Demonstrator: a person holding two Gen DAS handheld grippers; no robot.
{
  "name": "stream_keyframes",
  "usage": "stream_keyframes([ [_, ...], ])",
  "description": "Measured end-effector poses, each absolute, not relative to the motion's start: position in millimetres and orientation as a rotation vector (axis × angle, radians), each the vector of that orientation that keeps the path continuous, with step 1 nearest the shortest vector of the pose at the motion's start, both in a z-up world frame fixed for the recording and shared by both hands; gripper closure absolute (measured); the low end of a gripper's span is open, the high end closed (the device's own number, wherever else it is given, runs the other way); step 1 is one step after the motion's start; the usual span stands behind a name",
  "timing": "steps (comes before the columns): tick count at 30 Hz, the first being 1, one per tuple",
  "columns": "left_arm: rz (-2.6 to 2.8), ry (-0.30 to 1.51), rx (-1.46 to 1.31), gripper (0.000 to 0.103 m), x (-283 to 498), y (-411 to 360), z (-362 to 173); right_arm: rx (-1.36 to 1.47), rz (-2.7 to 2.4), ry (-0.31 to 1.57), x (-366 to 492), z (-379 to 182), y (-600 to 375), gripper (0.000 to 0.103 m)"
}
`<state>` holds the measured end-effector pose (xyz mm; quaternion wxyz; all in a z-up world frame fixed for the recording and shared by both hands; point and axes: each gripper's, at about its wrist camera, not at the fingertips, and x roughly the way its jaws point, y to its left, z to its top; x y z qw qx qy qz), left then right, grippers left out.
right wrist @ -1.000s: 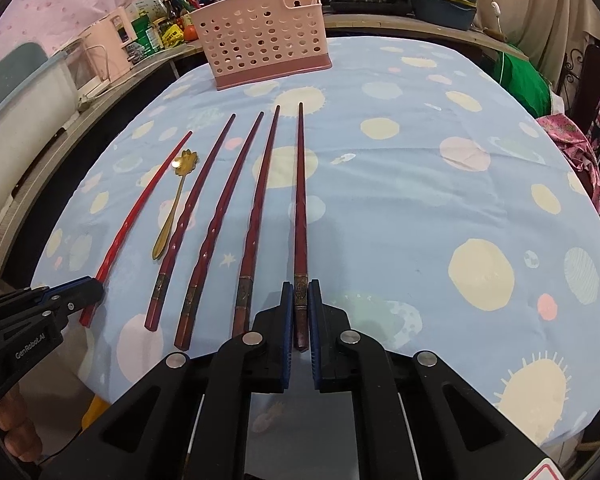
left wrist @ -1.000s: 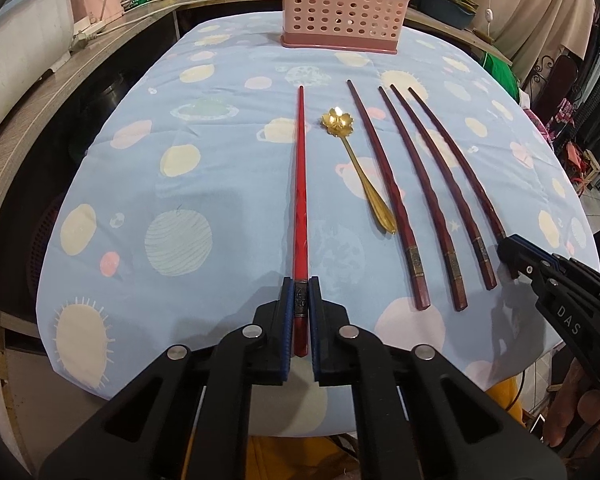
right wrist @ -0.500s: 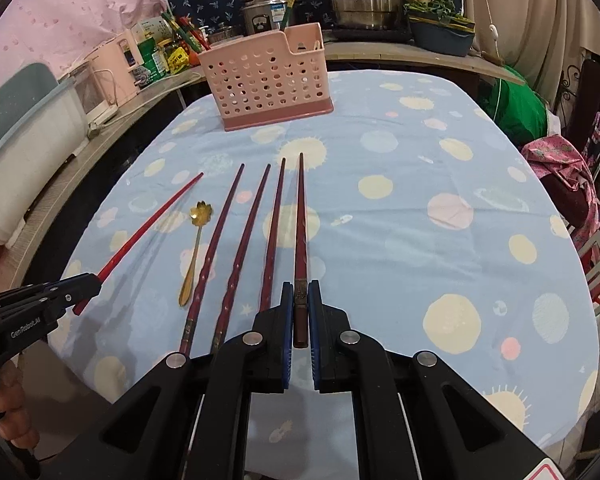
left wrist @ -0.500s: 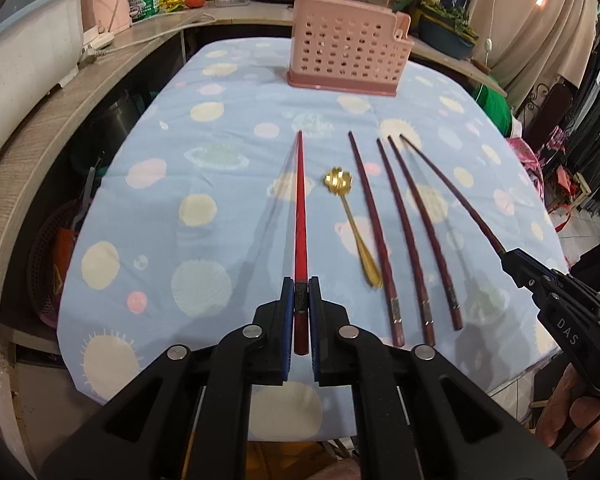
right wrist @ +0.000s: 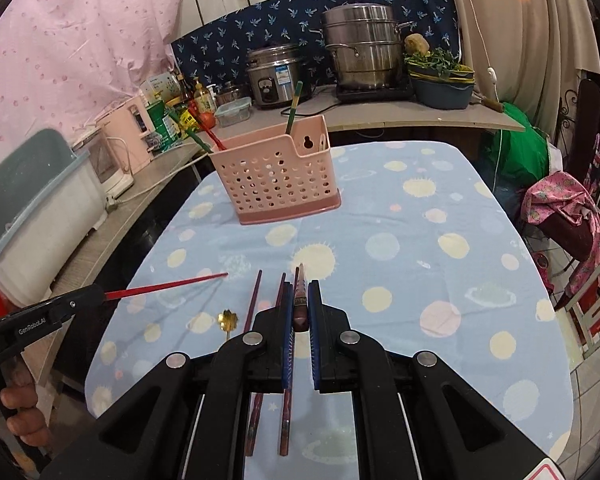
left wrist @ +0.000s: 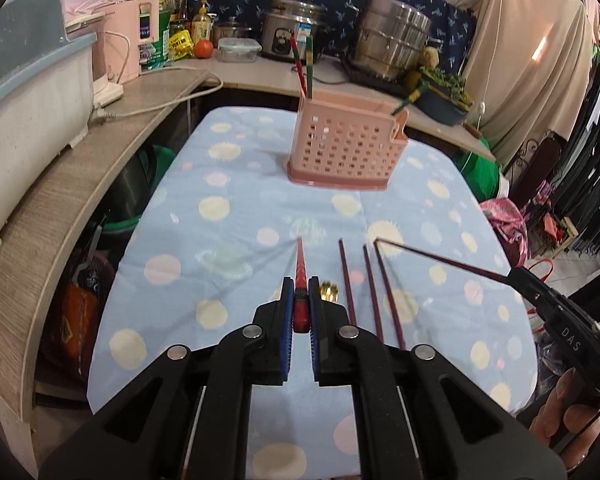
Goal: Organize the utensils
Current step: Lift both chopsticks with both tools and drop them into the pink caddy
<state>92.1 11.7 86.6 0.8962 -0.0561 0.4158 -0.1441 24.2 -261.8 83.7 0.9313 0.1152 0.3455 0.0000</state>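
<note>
1. My left tongs (left wrist: 300,304) are shut tight on the red chopstick (left wrist: 300,258). A second ago it lay flat on the desk (left wrist: 228,248). Now it is up in the air.
2. My right tongs (right wrist: 300,304) are shut tight on a dark brown chopstick (right wrist: 299,280). It has come up off the desk too.
3. Three brown chopsticks (left wrist: 347,276) and the gold spoon (left wrist: 329,291) are left lying at the near end.
4. The pink basket (left wrist: 346,148) stands at the far end. I think both sticks go in there next.

Soft even indoor light, faint shadows, strong fisheye bending (dark vignetted corners)
</note>
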Motion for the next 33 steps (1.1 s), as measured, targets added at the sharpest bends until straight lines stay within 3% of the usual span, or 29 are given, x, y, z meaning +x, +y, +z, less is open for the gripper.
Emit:
stream_keyframes([
  [16, -0.286, 0.696, -0.127, 0.096, 157.1, 4.1, 157.8, 0.287, 0.015, 0.57, 80.4, 147.1, -291.0, 0.096],
  [33, -0.289, 0.429, -0.148, 0.096, 242.9, -29.7, 270.9, 0.352, 0.049, 0.322, 177.3, 245.7, -307.6, 0.096],
])
